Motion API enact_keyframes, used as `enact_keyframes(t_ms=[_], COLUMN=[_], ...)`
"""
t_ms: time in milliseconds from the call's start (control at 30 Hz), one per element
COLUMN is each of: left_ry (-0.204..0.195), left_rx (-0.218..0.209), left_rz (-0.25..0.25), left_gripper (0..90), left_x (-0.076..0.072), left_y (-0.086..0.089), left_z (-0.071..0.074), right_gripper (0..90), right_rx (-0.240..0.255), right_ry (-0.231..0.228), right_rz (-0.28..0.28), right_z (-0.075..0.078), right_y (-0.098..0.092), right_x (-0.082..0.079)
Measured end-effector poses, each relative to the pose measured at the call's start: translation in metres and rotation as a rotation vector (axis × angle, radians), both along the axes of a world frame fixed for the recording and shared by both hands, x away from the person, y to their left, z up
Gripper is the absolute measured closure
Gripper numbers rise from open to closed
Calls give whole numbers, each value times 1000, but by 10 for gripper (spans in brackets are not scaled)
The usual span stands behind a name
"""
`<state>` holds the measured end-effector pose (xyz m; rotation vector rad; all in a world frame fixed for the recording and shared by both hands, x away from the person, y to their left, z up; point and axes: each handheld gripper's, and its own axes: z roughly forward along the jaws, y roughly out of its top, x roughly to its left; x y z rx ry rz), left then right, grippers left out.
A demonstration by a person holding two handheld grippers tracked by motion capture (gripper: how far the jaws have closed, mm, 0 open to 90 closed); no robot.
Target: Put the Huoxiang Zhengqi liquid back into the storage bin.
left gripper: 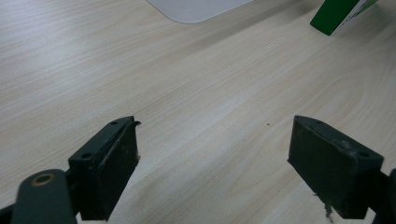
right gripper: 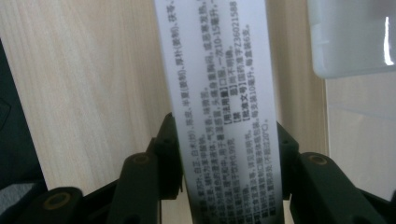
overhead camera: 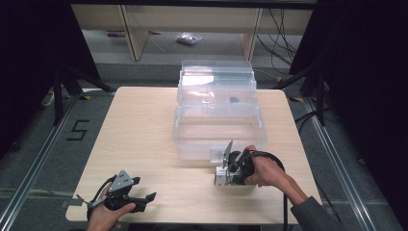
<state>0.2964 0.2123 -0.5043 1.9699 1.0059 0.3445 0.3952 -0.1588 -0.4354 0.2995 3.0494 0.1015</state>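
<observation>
On the near left of the tabletop [overhead camera: 144, 125] our left hand-held gripper [overhead camera: 144, 199] rests with jaws wide and nothing between them. Further right, our right hand-held gripper [right gripper: 224, 140] has clamped its jaws on a white printed box [right gripper: 219, 93] just before the clear bin [overhead camera: 219, 120]. We judge the smooth carton could slip or crush, or catch the bin's near wall when lifted.
</observation>
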Motion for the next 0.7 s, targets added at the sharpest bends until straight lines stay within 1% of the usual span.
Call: enact_keyframes(t_ms=[33, 67, 100, 133, 167, 200, 233, 300, 333, 367, 400, 433, 467, 500, 533, 567, 600, 633, 667, 700], left_ry=[1, 2, 1, 1, 2, 2, 0, 0, 3, 1, 1, 1, 1, 2, 1, 1, 2, 1, 0, -1], left_rx=[2, 2, 5, 0, 13, 14, 7, 8, 7, 7, 3, 3, 7, 7, 8, 8, 8, 8, 7, 5], left_rz=[0, 0, -3, -1, -8, -8, -4, -4, -1, 0, -2, -4, -1, 0, -2, -1, 0, 1, 2, 2], left_gripper=[152, 152, 152, 152, 152, 152, 152, 152, 152, 152, 152, 152, 152, 152, 152, 152, 152, 152, 152, 152], left_x=[0, 0, 0, 0, 0, 0, 0, 0, 0, 0, 0, 1, 0, 0, 0, 0, 0, 0, 0, 0], left_y=[0, 0, 0, 0, 1, 1, 1, 1, 1, 2, 2, 2, 2, 1, 1, 1, 1, 1, 2, 2], left_z=[0, 0, 0, 0, 0, 0, 0, 0, 0, 0, 0, 0, 0, 0, 0, 0, 0, 0, 0, 0], right_gripper=[602, 617, 637, 637, 644, 644, 647, 648, 648, 649, 649, 649, 649, 649, 649, 649, 649, 649, 649, 649], right_rx=[-6, -4, -19, -19, -39, -39, -51, -50, -46, -43, -34, -18, -25, -26, -9, -8, -2, 21, 6, 1], right_ry=[8, 3, 19, 19, 27, 27, 28, 35, 40, 42, 36, 37, 44, 43, 36, 51, 48, 43, 49, 52], right_rz=[-12, 30, 39, 39, 72, 72, 48, 46, 47, 67, 59, 69, 53, 51, 67, 57, 67, 121, 88, 69], right_z=[1, 0, 1, 1, 2, 2, 2, 3, 3, 3, 5, 6, 8, 10, 12, 15, 17, 18, 21, 24], right_y=[1, 1, 3, 3, 5, 5, 6, 6, 6, 6, 6, 5, 5, 5, 4, 4, 3, 3, 3, 3], right_x=[0, 2, 1, 1, 3, 3, 1, 1, 1, 2, 1, 1, 0, 0, 0, 0, -1, 3, 0, -2])
